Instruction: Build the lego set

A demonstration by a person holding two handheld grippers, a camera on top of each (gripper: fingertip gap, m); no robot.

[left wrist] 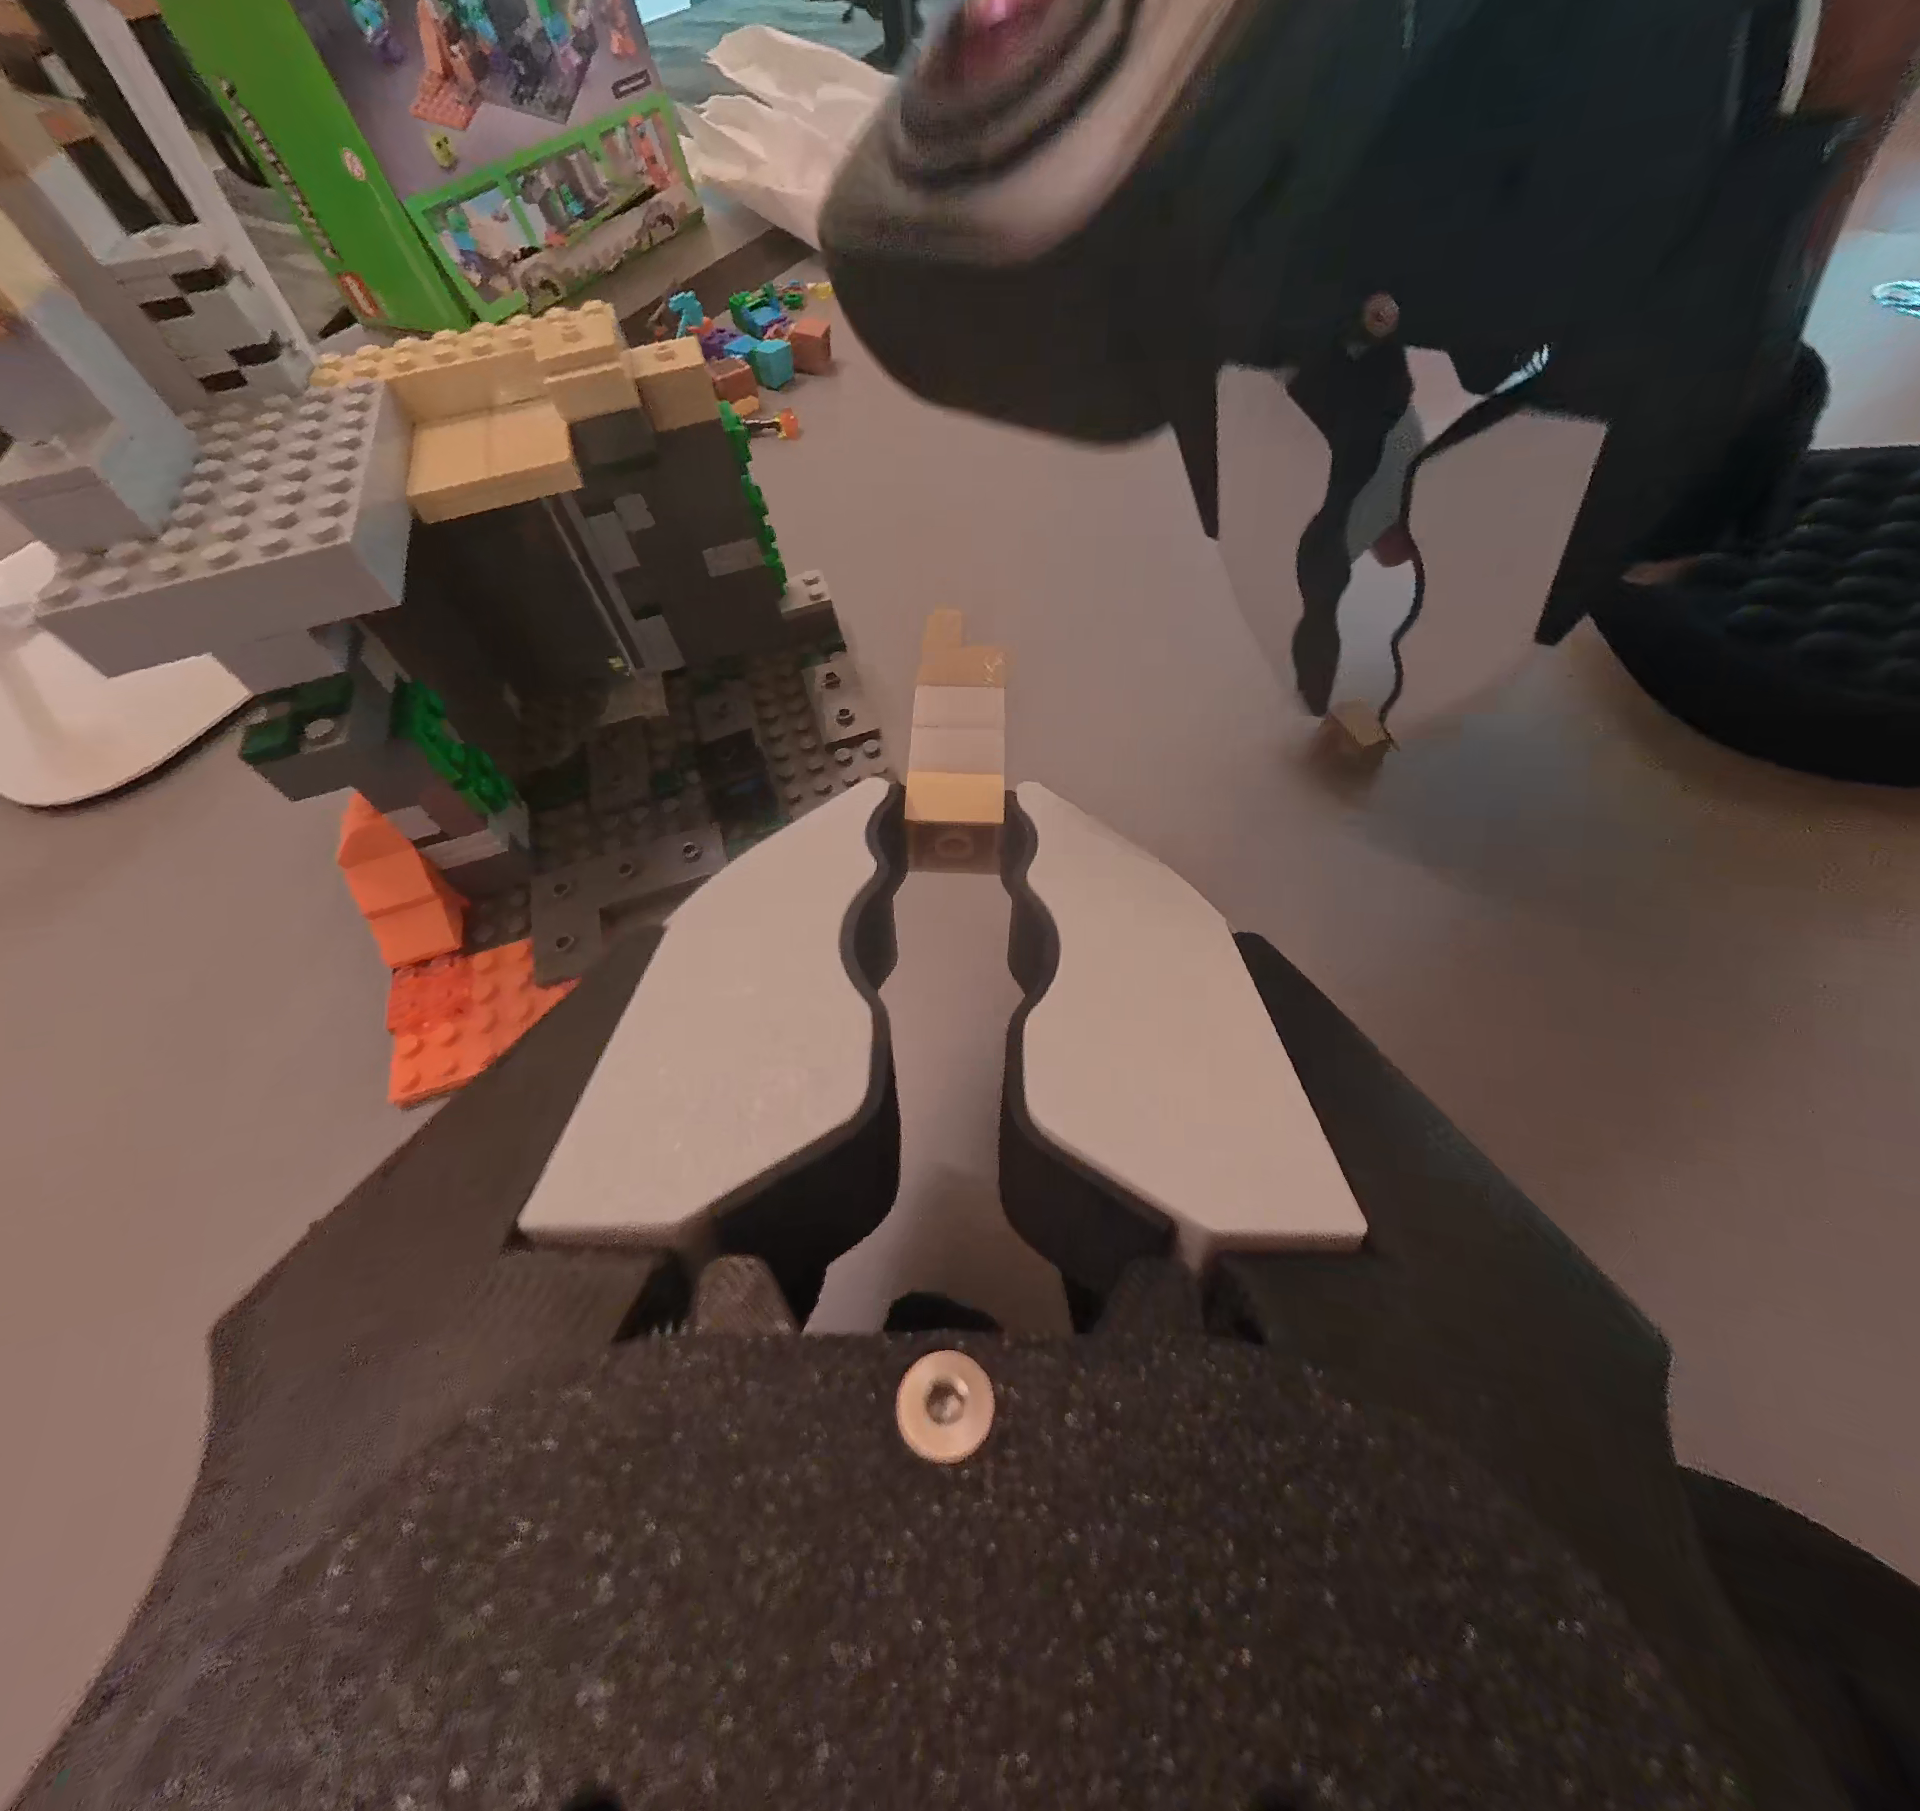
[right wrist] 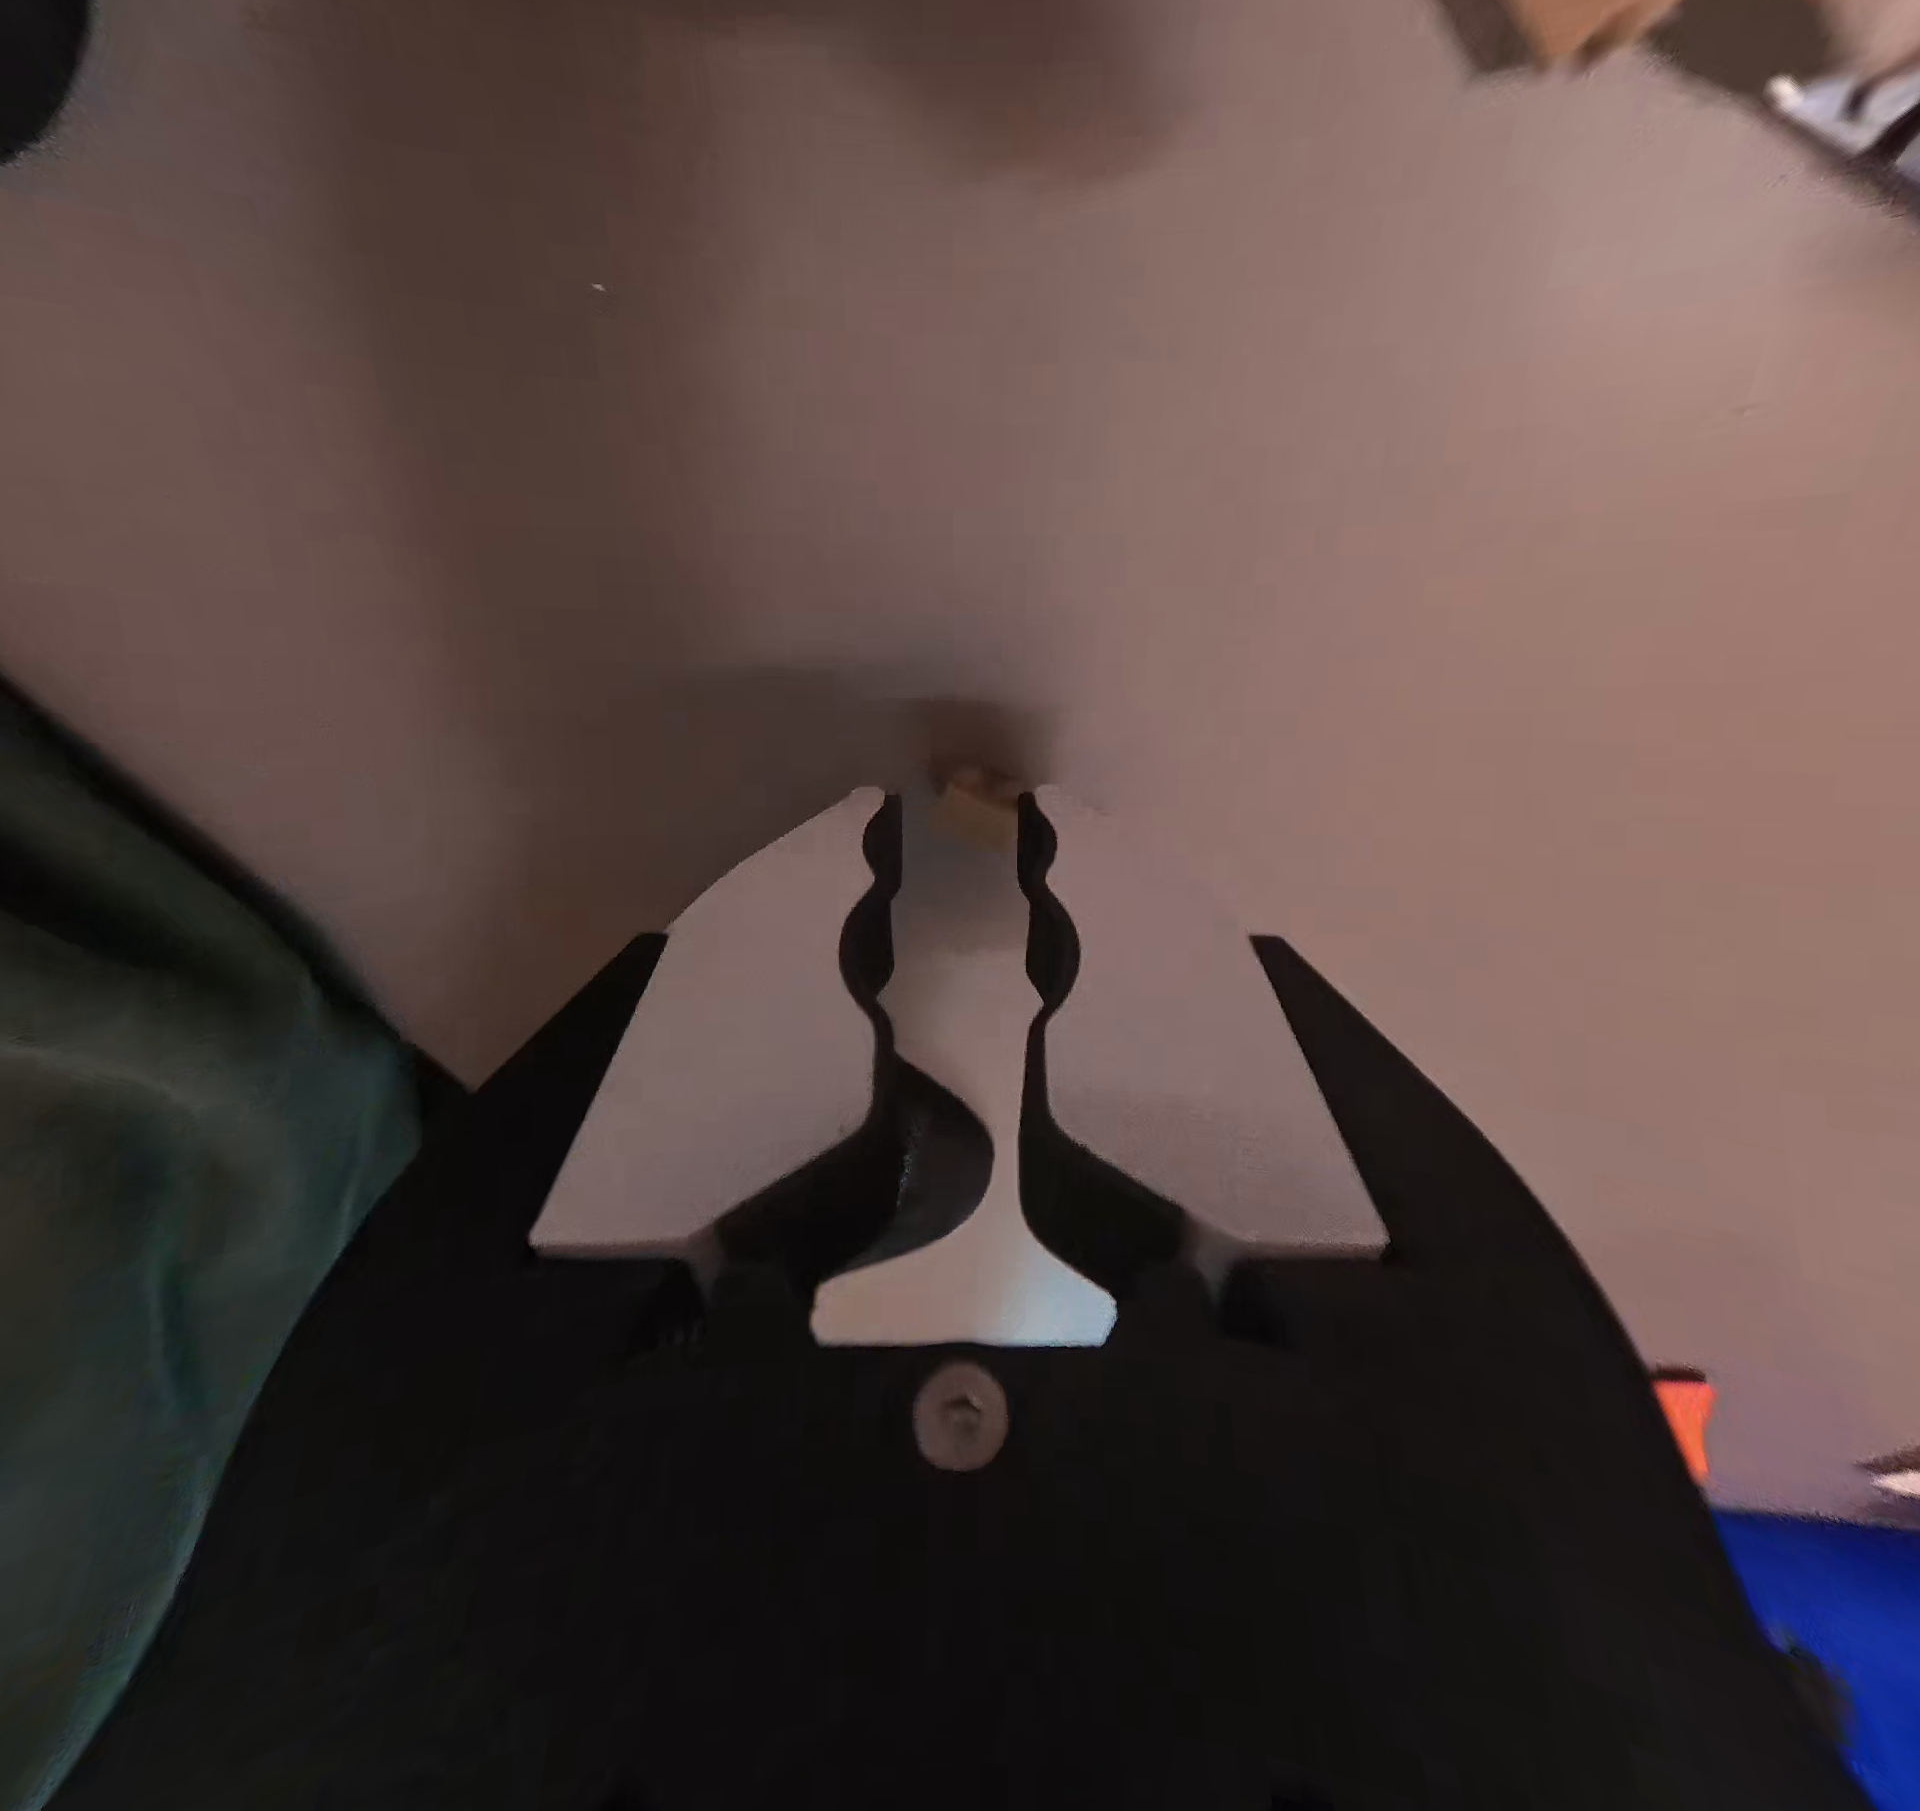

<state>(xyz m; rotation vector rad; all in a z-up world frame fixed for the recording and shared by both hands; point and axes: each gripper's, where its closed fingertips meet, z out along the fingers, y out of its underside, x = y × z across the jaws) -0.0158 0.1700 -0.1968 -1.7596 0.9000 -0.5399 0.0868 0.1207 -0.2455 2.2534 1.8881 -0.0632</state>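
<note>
We work on a plain grey tabletop [left wrist: 1195, 930] that fills most of both views, matte and evenly lit. Our left gripper [left wrist: 954, 805] is clenched on a tan brick stack [left wrist: 954, 722], a short column of tan and pale pieces that sticks forward from between its fingertips, above the table. Just to the left of it stands the lego build [left wrist: 540, 566]: a dark grey rock-like tower with green leafy bits on its sides, a light grey studded plate and tan bricks on top, and orange pieces [left wrist: 436, 961] at its foot, resting on the table. Behind the build, the green set box [left wrist: 416, 99] stands upright, and beside it lies a scatter of small loose bricks [left wrist: 764, 338] in blue, green, purple and brown. White crumpled bags [left wrist: 779, 140] lie farther back, and office chairs show in the room beyond the table edge.

Our right gripper [left wrist: 1351, 712] comes down from the upper right in the left wrist view, its tips at a small tan brick [left wrist: 1356, 738] on the table. In the blurred right wrist view that gripper [right wrist: 956, 811] pinches the same brick [right wrist: 966, 805] between its fingertips. A green sleeve [right wrist: 156, 1086] fills the left edge there
</note>
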